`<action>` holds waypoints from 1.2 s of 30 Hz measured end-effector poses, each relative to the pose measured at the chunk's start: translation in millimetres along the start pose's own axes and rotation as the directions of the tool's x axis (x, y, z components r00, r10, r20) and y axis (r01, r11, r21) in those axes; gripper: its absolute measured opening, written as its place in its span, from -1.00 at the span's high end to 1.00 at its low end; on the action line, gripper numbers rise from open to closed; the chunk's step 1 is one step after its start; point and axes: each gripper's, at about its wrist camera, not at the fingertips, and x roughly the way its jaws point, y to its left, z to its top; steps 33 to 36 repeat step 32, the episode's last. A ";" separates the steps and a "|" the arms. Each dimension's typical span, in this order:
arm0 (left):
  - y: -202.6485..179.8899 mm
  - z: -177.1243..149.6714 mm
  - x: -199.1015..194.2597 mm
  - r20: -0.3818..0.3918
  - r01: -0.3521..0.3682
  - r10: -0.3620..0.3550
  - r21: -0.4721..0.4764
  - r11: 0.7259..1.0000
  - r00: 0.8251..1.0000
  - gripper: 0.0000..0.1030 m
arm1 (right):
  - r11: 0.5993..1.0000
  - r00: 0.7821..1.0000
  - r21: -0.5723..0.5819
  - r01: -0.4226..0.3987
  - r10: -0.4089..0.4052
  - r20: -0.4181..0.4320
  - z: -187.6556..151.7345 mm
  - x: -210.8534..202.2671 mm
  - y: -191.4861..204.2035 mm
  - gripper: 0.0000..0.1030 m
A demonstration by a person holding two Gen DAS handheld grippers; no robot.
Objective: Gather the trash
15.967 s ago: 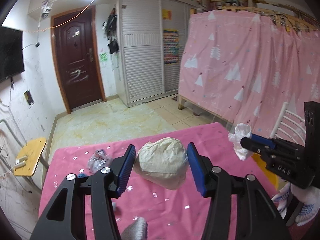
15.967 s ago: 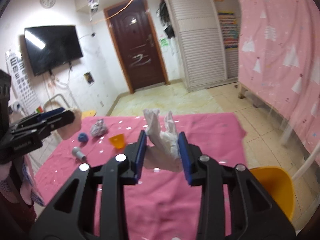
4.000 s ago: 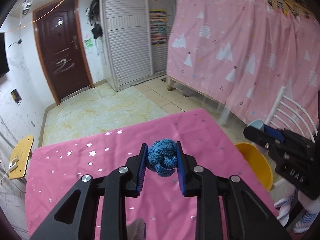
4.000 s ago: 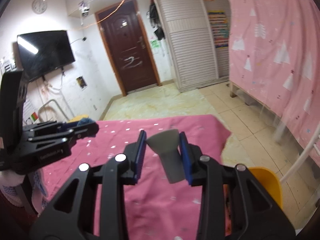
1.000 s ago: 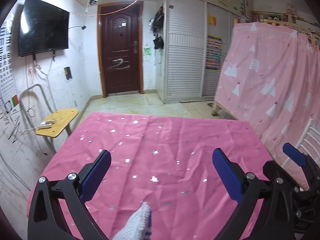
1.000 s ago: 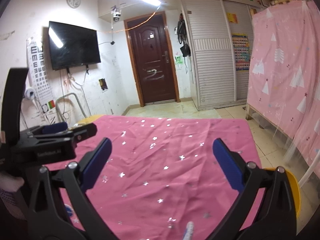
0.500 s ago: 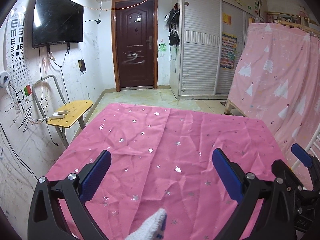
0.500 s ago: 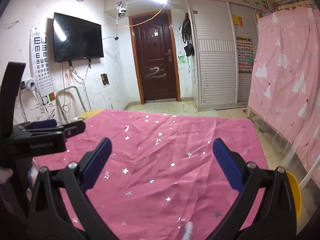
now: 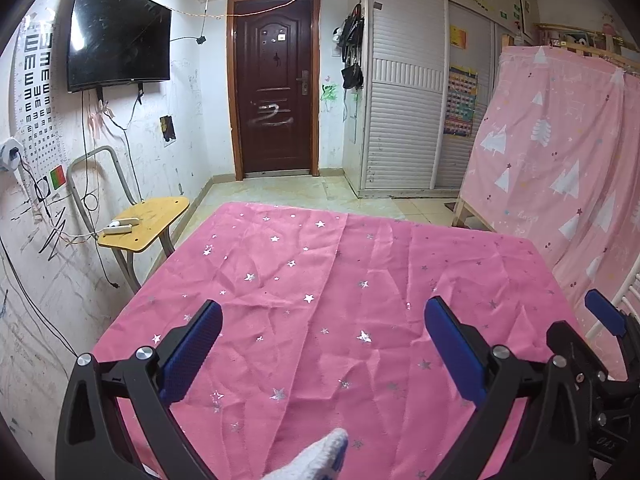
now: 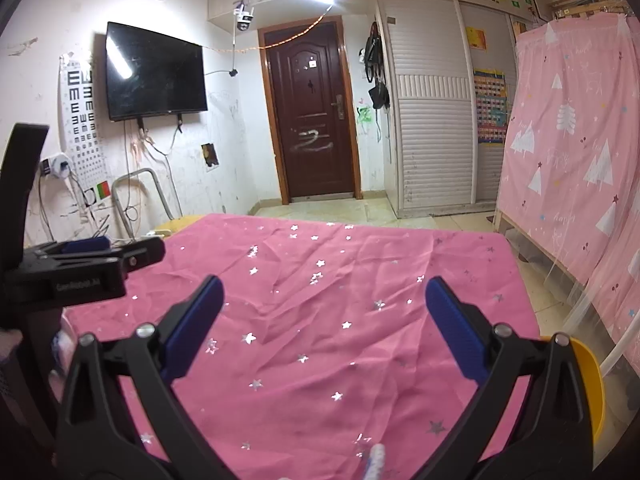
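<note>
Since the frames four seconds back, the blue knitted ball has left the left gripper and the grey cup has left the right gripper; both tools have also pulled back from the far side, so more of the room shows than half a second ago. The bench, draped in a pink cloth with silver stars, fills the middle of both views, and no trash lies on the part of it that can be seen. A pink curtain with white trees hangs to the right. On the far wall stand a dark brown door and a black television, with an eye chart beside the television. A yellow bin sits just off the bench's right edge, mostly hidden behind the right gripper's frame; what it holds cannot be seen. A small yellow side table stands by the left wall. The left fingers are spread wide with nothing between them, and the right fingers likewise gape wide over the cloth.
</note>
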 end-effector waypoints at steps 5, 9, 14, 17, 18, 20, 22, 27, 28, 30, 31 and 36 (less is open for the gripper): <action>1.8 -1.3 1.5 -0.004 0.001 -0.002 -0.002 1.000 1.000 -0.81 | 1.000 1.000 -0.002 -0.001 0.001 -0.003 -0.4 0.3 0.3 -0.88; 0.9 -2.7 1.2 -0.004 0.000 0.000 0.000 1.000 1.000 -0.81 | 1.000 1.000 -0.002 -0.001 0.001 -0.003 -0.4 0.4 0.5 -0.88; -0.2 -5.0 1.3 0.003 -0.018 0.018 0.006 1.000 1.000 -0.81 | 1.000 1.000 -0.002 0.000 0.000 -0.005 -0.5 0.5 0.8 -0.88; -0.4 -5.8 1.4 0.004 -0.017 0.017 0.005 1.000 1.000 -0.81 | 1.000 1.000 -0.003 0.000 0.000 -0.008 -1.9 1.2 0.9 -0.88; -0.3 -5.7 1.2 0.005 -0.018 0.018 0.006 1.000 1.000 -0.81 | 1.000 1.000 -0.002 0.000 0.000 -0.007 -1.5 1.0 1.0 -0.88; -0.3 -5.7 1.4 0.003 -0.016 0.016 0.005 1.000 1.000 -0.81 | 1.000 1.000 -0.003 0.000 -0.001 -0.007 -1.9 1.5 0.7 -0.88; -1.0 -6.3 1.3 0.002 -0.015 0.015 0.005 1.000 1.000 -0.81 | 1.000 1.000 -0.003 0.000 0.000 -0.007 -1.9 1.5 0.5 -0.88; -1.1 -6.8 1.1 0.000 -0.013 0.013 0.000 1.000 1.000 -0.81 | 1.000 1.000 -0.003 0.000 0.000 -0.008 -1.8 1.4 0.3 -0.88; -0.9 -6.9 1.3 -0.001 -0.011 0.011 -0.001 1.000 1.000 -0.81 | 1.000 1.000 -0.003 0.000 0.000 -0.008 -1.7 1.4 0.3 -0.88; -0.5 -7.0 1.4 -0.001 -0.011 0.011 0.000 1.000 1.000 -0.81 | 1.000 1.000 -0.003 0.001 -0.001 -0.008 -2.1 1.5 0.4 -0.88; -0.6 -7.4 1.6 -0.002 -0.010 0.010 -0.001 1.000 1.000 -0.81 | 1.000 1.000 -0.003 0.000 0.000 -0.008 -1.6 1.3 0.2 -0.88; 0.4 -6.8 1.6 -0.002 -0.009 0.009 -0.001 1.000 1.000 -0.81 | 1.000 1.000 -0.004 0.001 -0.001 -0.008 -2.0 1.3 0.4 -0.88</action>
